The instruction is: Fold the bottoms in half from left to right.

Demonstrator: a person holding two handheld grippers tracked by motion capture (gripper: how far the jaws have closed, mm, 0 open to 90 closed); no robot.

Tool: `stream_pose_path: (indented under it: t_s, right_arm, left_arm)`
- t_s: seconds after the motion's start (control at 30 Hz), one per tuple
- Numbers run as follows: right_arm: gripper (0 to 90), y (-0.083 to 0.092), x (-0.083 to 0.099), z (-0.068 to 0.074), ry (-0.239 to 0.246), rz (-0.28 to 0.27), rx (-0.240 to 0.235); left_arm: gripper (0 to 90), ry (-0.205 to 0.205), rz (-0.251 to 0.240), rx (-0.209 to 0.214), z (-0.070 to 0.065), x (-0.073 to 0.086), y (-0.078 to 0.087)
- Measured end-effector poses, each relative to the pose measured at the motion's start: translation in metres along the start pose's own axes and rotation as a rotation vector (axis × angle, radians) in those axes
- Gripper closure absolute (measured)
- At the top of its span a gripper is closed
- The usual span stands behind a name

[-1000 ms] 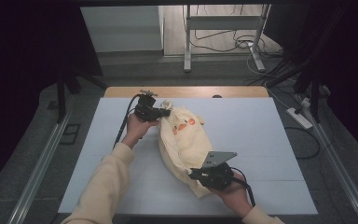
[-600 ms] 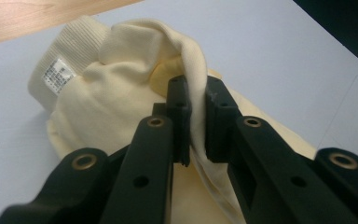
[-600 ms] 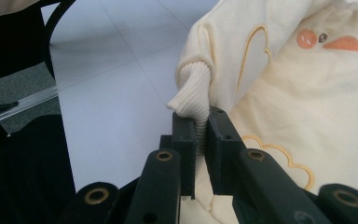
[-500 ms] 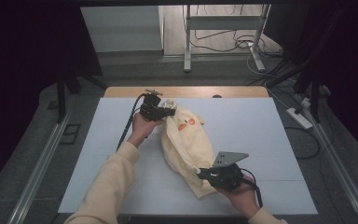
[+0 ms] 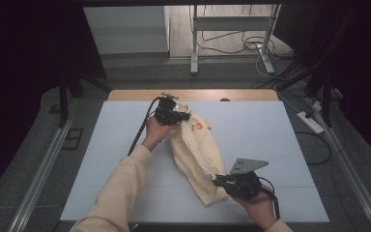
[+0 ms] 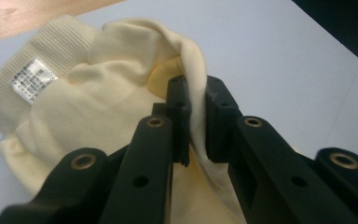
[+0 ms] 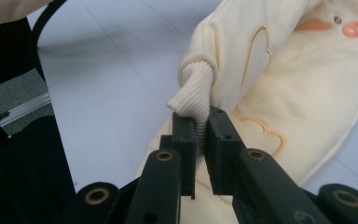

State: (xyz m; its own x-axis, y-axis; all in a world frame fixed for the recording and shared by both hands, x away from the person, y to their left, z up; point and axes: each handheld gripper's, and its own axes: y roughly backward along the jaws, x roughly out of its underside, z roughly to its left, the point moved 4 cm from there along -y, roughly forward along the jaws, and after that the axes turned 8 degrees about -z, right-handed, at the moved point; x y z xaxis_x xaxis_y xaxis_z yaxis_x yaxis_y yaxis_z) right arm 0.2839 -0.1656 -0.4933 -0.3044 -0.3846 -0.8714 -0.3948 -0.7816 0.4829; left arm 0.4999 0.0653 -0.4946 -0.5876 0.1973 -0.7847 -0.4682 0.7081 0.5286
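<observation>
I've got the pale yellow jumper strung out between my two tongs, lying on the white table in a long diagonal band; the left tongs sit at its far end, the right tongs at its near end, and the cloth runs from one to the other.

Left tongs first: in the left gripper view they are nipped tight on a fold of the soft body cloth, with only that layer of fabric between the jaws; the ribbed hem with its small label lies just to the left of the jaws, so I reckon I'm pinching near the bottom edge of the garment.

Right tongs: in the right gripper view the jaws are clamped on a ribbed cuff, which bunches up and pokes out above the jaw tips; beyond it the sleeve and body spread away, with an orange duck picture off to the upper right of the jaws.

Why hold it so? Two grips at opposite ends let me pull the jumper taut and lay it straight; that reads to me as smoothing it out before a fold; the risk is the thin fold slipping from the left jaws if I tug too hard.
</observation>
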Motion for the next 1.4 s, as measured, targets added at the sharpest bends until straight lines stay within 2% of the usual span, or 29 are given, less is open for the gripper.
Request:
stream_pose_path:
  t_s: [0.43, 0.73, 0.93, 1.2, 1.27, 1.33, 1.4]
  right_arm:
    - [82.6, 0.006, 0.004, -0.007, -0.008, 0.02, 0.014]
    - [82.4, 0.003, 0.014, -0.011, -0.013, 0.065, 0.018]
    - [82.1, 0.003, 0.014, -0.013, -0.011, 0.073, 0.022]
    - [81.0, 0.003, 0.014, -0.013, -0.006, 0.075, 0.025]
    - [73.9, 0.004, 0.014, -0.013, 0.004, 0.07, 0.026]
    - [58.9, 0.005, 0.013, -0.013, 0.014, 0.069, 0.028]
    - [47.1, 0.006, 0.012, -0.015, 0.009, 0.072, 0.05]
  left_arm:
    - [80.6, 0.011, 0.014, 0.005, -0.001, 0.006, -0.018]
    - [79.5, 0.009, 0.041, 0.007, -0.003, 0.012, -0.031]
    - [76.8, 0.011, 0.044, 0.011, -0.003, 0.014, -0.033]
    - [70.0, 0.001, 0.017, 0.023, -0.009, 0.009, -0.026]
    - [62.1, -0.004, 0.011, 0.008, -0.008, 0.009, -0.024]
    - [54.4, -0.012, 0.003, 0.0, -0.008, 0.009, -0.02]
    - [46.5, -0.012, -0.005, -0.002, -0.007, 0.01, -0.015]
